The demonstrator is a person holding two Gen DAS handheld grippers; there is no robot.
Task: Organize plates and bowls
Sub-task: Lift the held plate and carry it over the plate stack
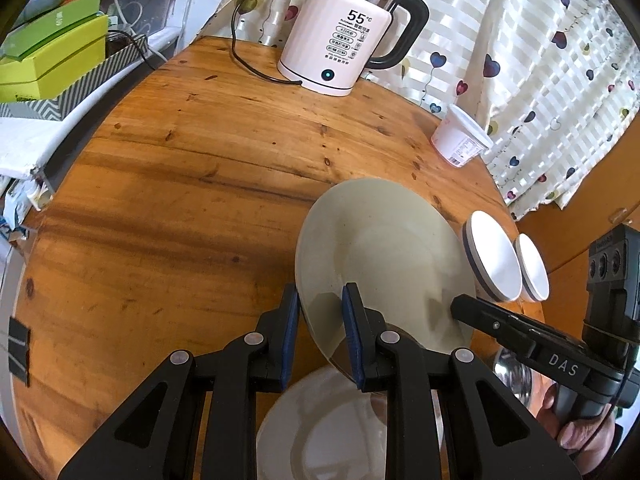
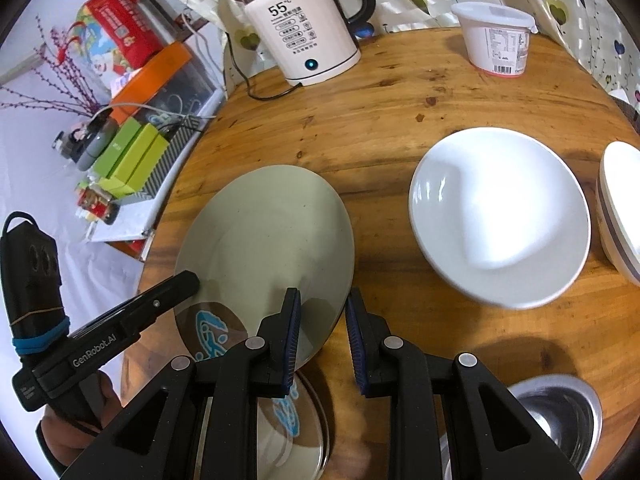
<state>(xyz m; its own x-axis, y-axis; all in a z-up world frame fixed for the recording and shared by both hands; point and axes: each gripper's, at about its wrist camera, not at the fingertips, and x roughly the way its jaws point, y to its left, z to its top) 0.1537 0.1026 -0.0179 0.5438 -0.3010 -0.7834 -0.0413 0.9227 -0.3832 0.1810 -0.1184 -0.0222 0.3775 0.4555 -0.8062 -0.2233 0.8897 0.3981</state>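
Left gripper (image 1: pixel 320 332) and right gripper (image 2: pixel 322 336) each clamp opposite rims of the grey-green plate (image 1: pixel 384 256), lifted between them over a patterned plate (image 2: pixel 288 420). Risk: uneven pull tilts it, rim slips.

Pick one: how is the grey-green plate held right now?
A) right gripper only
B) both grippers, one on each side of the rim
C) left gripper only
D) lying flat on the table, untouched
B: the left gripper clamps one edge of the grey-green plate and the right gripper clamps the opposite edge, with the plate tilted up off the wooden table.
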